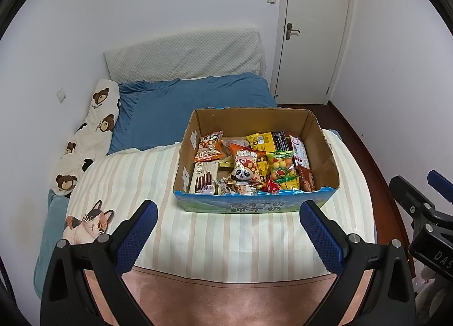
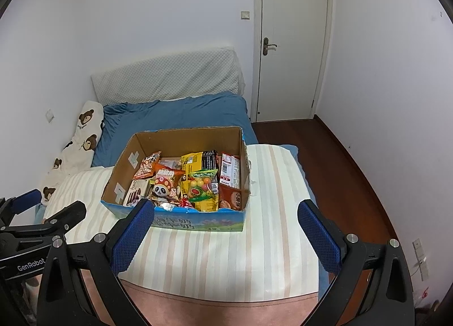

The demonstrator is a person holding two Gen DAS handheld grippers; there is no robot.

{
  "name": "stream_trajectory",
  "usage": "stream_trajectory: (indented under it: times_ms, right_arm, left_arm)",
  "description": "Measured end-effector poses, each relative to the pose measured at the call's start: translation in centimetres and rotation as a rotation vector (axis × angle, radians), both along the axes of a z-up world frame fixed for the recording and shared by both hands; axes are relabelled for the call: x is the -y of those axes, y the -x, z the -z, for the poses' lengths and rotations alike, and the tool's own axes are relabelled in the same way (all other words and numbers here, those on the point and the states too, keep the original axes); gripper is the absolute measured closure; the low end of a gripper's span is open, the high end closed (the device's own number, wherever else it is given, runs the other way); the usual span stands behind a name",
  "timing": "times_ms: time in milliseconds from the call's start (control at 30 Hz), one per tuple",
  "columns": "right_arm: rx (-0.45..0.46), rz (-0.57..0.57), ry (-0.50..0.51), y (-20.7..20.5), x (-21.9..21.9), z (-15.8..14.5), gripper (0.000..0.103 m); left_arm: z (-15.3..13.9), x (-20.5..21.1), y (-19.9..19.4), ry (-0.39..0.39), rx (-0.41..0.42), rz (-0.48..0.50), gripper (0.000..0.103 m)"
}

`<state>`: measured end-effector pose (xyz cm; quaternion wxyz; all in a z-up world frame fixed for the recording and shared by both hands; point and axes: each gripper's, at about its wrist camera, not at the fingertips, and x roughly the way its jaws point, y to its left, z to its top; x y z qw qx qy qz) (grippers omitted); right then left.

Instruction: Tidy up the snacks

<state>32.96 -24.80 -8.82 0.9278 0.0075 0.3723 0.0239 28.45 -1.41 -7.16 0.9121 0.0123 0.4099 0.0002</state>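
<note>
An open cardboard box (image 1: 254, 120) stands on the striped bedcover and shows in the right wrist view too (image 2: 181, 139). It holds several snack packs: a panda pack (image 1: 245, 171) (image 2: 164, 188), a green candy bag (image 1: 283, 170) (image 2: 202, 184), an orange pack (image 1: 208, 146) and a biscuit box (image 1: 202, 180). My left gripper (image 1: 228, 210) is open and empty, short of the box's front wall. My right gripper (image 2: 226, 210) is open and empty, at the box's front right.
The striped cover (image 1: 226, 241) lies over a blue bed (image 1: 184, 111) with a bear-print pillow (image 1: 93, 130) along the left wall. A white door (image 2: 291, 43) and wooden floor (image 2: 339, 170) are to the right. The right gripper's body shows at the left view's right edge (image 1: 424, 218).
</note>
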Motion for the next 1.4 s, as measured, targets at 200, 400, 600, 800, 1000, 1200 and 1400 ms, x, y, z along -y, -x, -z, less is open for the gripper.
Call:
stream_trajectory:
  times_ms: [200, 400, 600, 800, 1000, 1200, 1400]
  right_arm:
    - [0.001, 0.001, -0.005, 0.09, 0.02, -0.06, 0.000]
    - [0.001, -0.001, -0.004, 0.04, 0.06, -0.06, 0.000]
    - [0.000, 0.000, -0.005, 0.03, 0.07, 0.01, 0.000]
    - [0.000, 0.000, -0.006, 0.06, 0.10, 0.04, 0.000]
    - [0.003, -0.001, -0.006, 0.04, 0.12, 0.01, 0.000]
    - [0.006, -0.001, -0.011, 0.43, 0.37, -0.02, 0.000]
    - [0.007, -0.001, -0.016, 0.47, 0.38, -0.12, 0.000]
  left_arm:
    - [-0.31, -0.02, 0.19, -0.003, 0.008, 0.003, 0.000]
    - [-0.41, -0.11, 0.31, -0.007, 0.012, 0.007, 0.000]
    - [-0.49, 0.01, 0.40, -0.010, 0.015, 0.013, 0.000]
    - [-0.60, 0.21, 0.48, -0.004, 0.024, 0.015, 0.000]
    - [-0.65, 0.17, 0.41, 0.001, 0.026, 0.009, 0.000]
    - [-0.63, 0.12, 0.39, -0.002, 0.025, 0.008, 0.000]
    - [-0.59, 0.13, 0.46, -0.003, 0.031, 0.001, 0.000]
